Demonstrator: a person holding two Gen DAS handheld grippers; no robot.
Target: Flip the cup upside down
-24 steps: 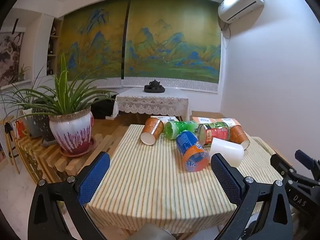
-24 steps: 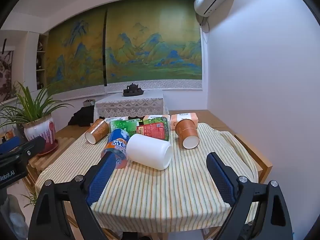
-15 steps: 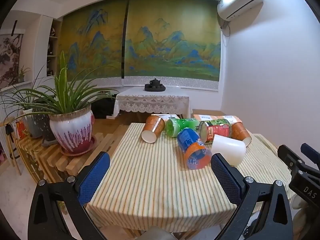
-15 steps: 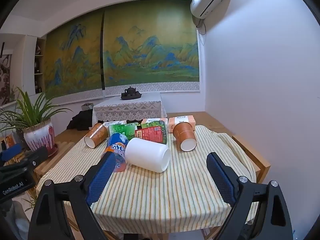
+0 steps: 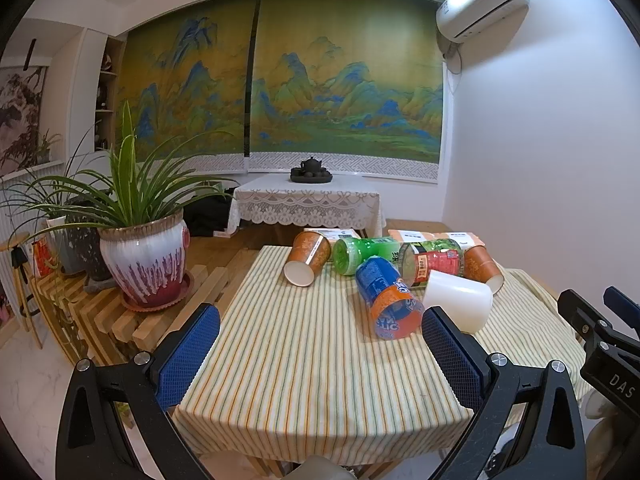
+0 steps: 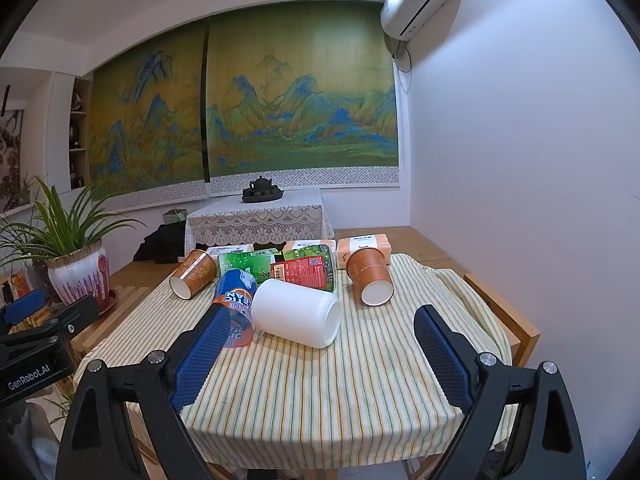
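A plain white cup (image 6: pixel 296 312) lies on its side in the middle of the striped tablecloth (image 6: pixel 320 392); it also shows in the left wrist view (image 5: pixel 458 300). Two orange paper cups lie on their sides, one at the left (image 6: pixel 194 274) (image 5: pixel 308 258) and one at the right (image 6: pixel 370 278) (image 5: pixel 482 264). My right gripper (image 6: pixel 320 354) is open and empty, short of the white cup. My left gripper (image 5: pixel 320 354) is open and empty over the table's near edge.
A blue-orange soda bottle (image 6: pixel 234 306), a green bottle (image 6: pixel 248 266) and a red-green bottle (image 6: pixel 306 272) lie beside the cups, with boxes (image 6: pixel 362 246) behind. A potted plant (image 5: pixel 140 256) stands on a slatted bench at the left. A white wall is on the right.
Both grippers have shifted slightly; the table items sit a little lower and nearer in the right wrist view. Nothing on the table has moved. Both stay open.
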